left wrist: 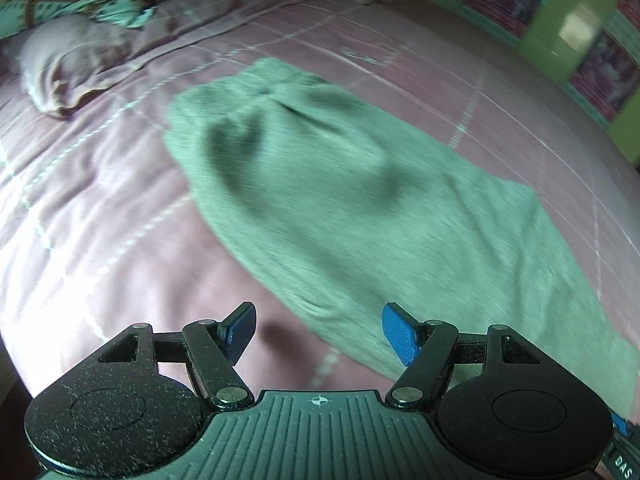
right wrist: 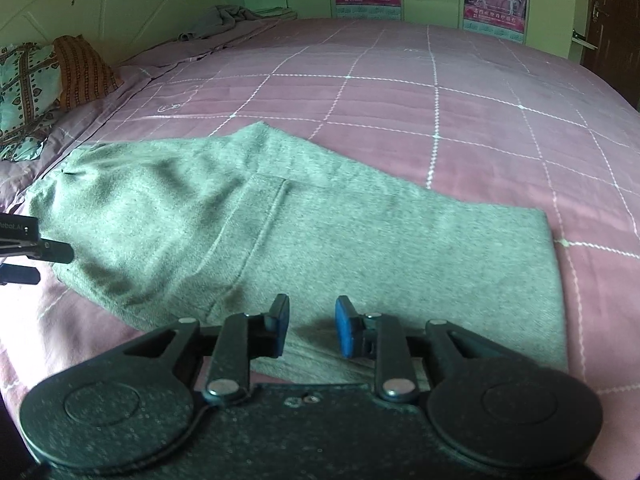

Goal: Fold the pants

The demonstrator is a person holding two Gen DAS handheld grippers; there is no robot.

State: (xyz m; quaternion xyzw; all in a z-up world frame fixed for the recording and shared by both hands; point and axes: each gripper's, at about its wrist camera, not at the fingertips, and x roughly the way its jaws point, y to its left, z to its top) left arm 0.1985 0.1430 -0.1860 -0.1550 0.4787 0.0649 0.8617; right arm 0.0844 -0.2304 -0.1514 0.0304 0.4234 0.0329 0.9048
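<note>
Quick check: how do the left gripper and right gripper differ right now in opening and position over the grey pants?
The left gripper is spread wide; the right gripper shows a narrower gap. The left gripper hovers at the edge of the grey pants, partly over the pink bedspread; the right gripper sits fully over the pants. Both are open, holding nothing.

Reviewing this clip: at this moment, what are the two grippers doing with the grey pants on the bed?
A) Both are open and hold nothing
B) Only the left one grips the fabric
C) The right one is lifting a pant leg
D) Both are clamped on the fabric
A: the left gripper and the right gripper both show parted fingers with nothing between them, while the grey pants lie flat on the pink bedspread.
</note>
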